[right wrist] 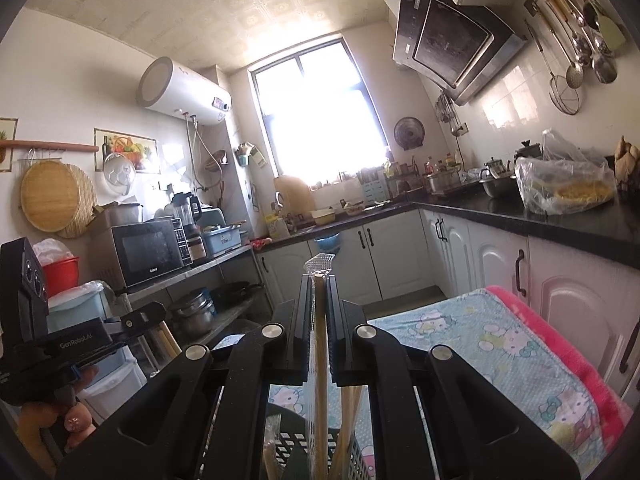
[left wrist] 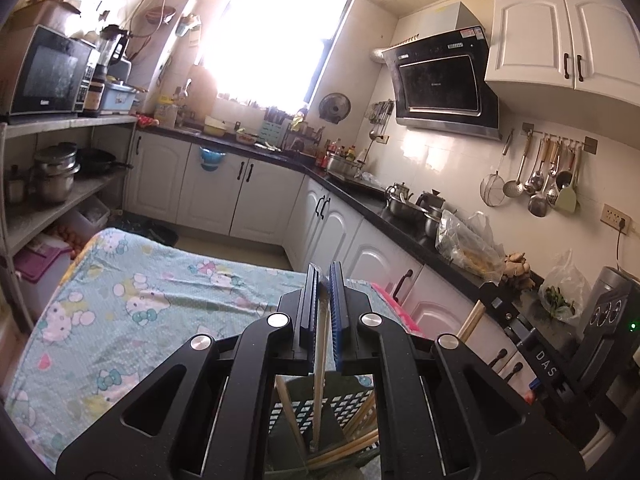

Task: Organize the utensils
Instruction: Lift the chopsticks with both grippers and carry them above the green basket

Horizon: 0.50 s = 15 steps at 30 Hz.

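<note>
My left gripper (left wrist: 324,270) is shut on a wooden chopstick (left wrist: 320,360) that runs down into a black perforated utensil holder (left wrist: 292,412). Several more chopsticks (left wrist: 352,444) lean inside it. My right gripper (right wrist: 319,276) is shut on another chopstick (right wrist: 320,360) in a clear plastic wrapper (right wrist: 319,262), whose end pokes out past the fingertips. The same holder (right wrist: 296,444) sits below it. Each gripper shows in the other's view, the right gripper (left wrist: 490,292) at the right and the left gripper (right wrist: 148,314) at the left, held by a hand (right wrist: 76,420).
The holder stands on a table under a light blue cartoon-print cloth (left wrist: 140,300). A black countertop (left wrist: 400,220) with pots and plastic bags (right wrist: 564,184) runs along the right. A shelf rack with a microwave (left wrist: 48,72) and pots stands at the left.
</note>
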Available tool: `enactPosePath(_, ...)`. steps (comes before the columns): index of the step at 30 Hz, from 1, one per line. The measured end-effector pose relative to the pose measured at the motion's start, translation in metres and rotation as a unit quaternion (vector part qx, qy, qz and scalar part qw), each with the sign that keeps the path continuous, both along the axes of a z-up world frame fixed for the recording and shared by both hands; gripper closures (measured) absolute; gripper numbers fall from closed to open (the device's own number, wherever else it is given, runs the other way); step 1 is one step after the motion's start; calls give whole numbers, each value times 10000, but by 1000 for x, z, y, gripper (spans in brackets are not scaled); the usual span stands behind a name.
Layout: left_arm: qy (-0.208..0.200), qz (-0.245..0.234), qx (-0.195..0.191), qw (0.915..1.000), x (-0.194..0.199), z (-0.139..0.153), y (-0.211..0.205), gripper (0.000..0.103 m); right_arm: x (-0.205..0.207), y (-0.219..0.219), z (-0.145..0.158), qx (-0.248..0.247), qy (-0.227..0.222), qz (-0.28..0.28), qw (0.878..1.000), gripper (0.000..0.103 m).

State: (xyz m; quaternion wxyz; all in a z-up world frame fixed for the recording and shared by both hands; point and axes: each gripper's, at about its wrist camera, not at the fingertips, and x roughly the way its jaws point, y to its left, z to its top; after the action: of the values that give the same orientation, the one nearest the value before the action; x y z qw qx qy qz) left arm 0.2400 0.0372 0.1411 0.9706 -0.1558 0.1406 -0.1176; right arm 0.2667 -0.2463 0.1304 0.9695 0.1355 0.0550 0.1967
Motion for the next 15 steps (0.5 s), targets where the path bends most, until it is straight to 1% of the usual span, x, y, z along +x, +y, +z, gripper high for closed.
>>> enactPosePath(9, 133, -90, 21, 9999, 3, -18, -6, 100, 4, -1, -19, 47, 246, -4, 9997, 94)
enactPosePath(15, 238, -109, 58, 9996, 1, -26, -8, 100, 2, -5, -26, 124, 352, -38, 9993, 94)
